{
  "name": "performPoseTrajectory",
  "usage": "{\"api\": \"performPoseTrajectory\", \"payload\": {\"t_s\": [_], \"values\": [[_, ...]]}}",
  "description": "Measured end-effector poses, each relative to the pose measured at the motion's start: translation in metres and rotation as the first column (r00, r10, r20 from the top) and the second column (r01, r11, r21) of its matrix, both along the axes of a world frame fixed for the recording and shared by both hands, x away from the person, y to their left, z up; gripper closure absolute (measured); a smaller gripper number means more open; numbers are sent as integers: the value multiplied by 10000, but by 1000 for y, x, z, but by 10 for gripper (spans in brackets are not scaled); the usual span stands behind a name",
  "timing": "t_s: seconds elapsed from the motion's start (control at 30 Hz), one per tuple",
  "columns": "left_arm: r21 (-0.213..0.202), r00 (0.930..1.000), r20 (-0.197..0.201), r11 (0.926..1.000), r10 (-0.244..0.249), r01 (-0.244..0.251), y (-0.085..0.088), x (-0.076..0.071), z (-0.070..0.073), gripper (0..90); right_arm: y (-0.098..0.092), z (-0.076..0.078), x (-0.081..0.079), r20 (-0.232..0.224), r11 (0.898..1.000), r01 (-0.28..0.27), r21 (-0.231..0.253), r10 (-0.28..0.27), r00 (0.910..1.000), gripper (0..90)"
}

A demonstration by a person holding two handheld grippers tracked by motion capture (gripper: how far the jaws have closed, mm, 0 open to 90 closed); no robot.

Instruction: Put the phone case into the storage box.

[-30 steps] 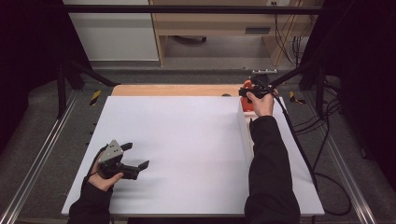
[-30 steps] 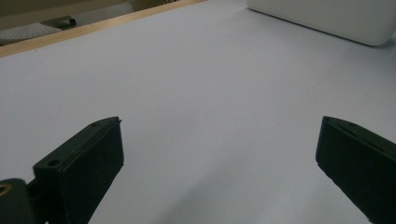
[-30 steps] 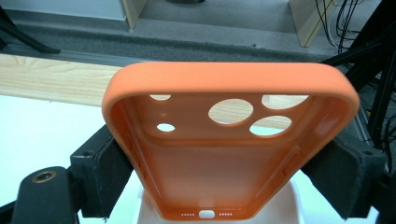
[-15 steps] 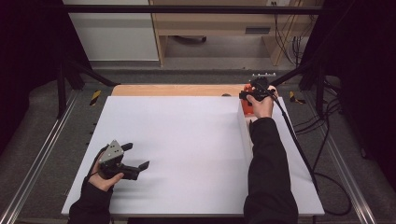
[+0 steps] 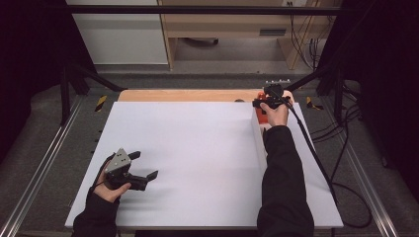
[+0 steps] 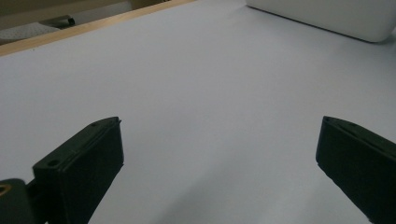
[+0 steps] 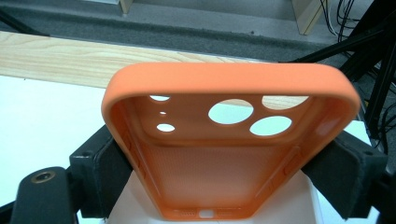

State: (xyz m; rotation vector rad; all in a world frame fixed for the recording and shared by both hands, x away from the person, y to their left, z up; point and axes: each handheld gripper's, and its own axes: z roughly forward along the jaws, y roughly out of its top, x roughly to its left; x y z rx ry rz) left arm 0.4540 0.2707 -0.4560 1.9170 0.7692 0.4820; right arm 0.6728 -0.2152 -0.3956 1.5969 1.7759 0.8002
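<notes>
Nearest to us, at about seven o'clock on the white table [image 5: 197, 163], our left gripper [image 5: 148, 170] rests on the surface with its jaws spread wide and nothing between them. Farther off, at about one o'clock near the table's far right corner, our right gripper [image 5: 261, 102] is clamped on the two long sides of the orange phone case [image 7: 229, 140], holding it upright with the camera cut-outs topmost, just above a white box [image 7: 219, 214] (what the box holds we cannot tell). The case is soft and gripped only by its rims, so we judge it could buckle or twist out if we squeeze harder or swing fast. The wooden edge [image 5: 188, 95] and the drop to the floor lie close behind it, so open room lies toward the centre and six o'clock.
</notes>
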Motion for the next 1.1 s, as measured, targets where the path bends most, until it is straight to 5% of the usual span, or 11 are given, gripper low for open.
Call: {"api": "performPoseTrajectory", "payload": {"t_s": [0.43,0.67,1.1], "values": [[27,10000,-4,10000,-25,25,0,0,0,2,-2,-1,0,-20,9999,-73,89,73,10000,138],[22,10000,-16,10000,-26,26,0,0,-1,3,-2,0,0,-147,9989,-299,362,305,9994,28],[38,10000,-15,10000,-30,30,0,0,-1,3,-7,10,-6,244,9980,-419,477,408,9989,14]]}}
